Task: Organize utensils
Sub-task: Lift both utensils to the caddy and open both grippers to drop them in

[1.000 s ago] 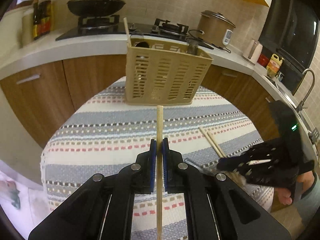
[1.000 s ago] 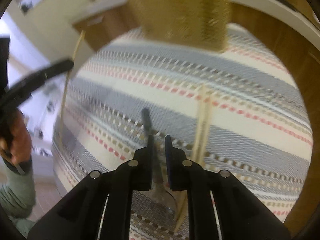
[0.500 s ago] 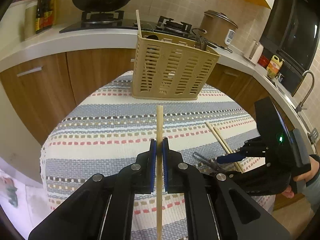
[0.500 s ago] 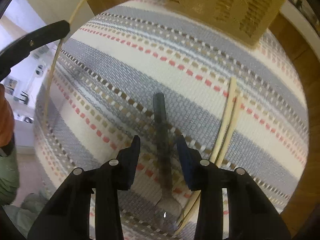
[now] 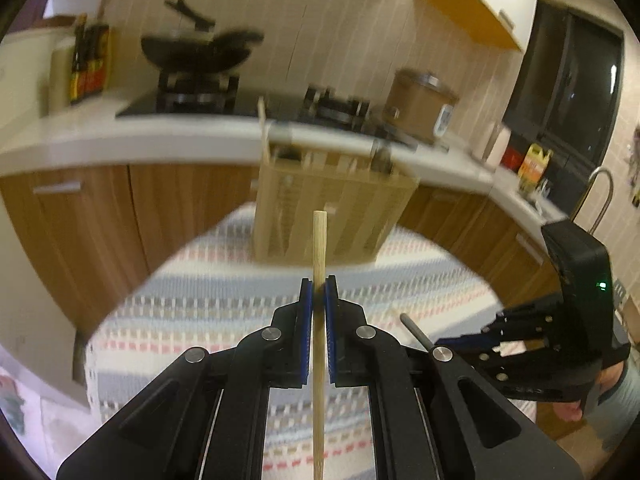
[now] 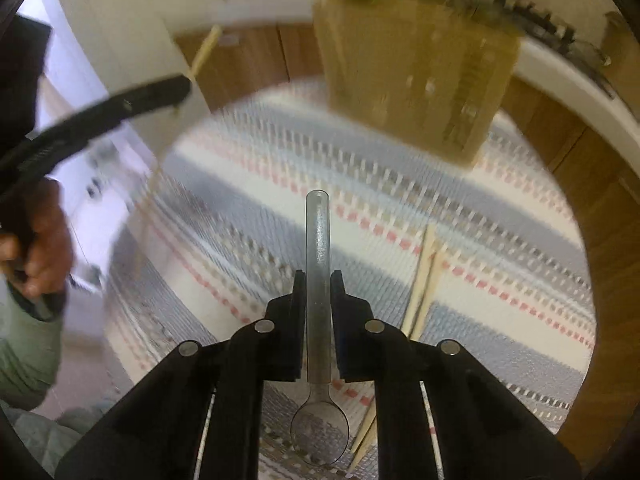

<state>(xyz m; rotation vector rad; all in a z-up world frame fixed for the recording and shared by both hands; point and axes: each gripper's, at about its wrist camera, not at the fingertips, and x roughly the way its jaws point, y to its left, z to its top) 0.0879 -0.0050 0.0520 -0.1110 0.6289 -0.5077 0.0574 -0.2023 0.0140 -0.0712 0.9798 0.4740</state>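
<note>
Jaws clamp chopstick (image 5: 319, 248) and spoon (image 6: 318, 276), above cloth (image 6: 500, 280).

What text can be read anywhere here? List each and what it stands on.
None can be read.
Dark bottles: red and yellow labels, too blurred.
Yellow jug: label too small.
Cooker: white panel, too blurred.
Right gripper: a green light only, no text.

Ahead of us the striped cloth on the bench (image 6: 280, 184) lies bare up to the slotted basket (image 5: 332, 216), which blocks the far edge; a chopstick (image 5: 263, 128) stands in its left corner. Two chopsticks (image 6: 426, 280) lie right of centre, and the counter (image 5: 160, 140) rises close behind the basket
</note>
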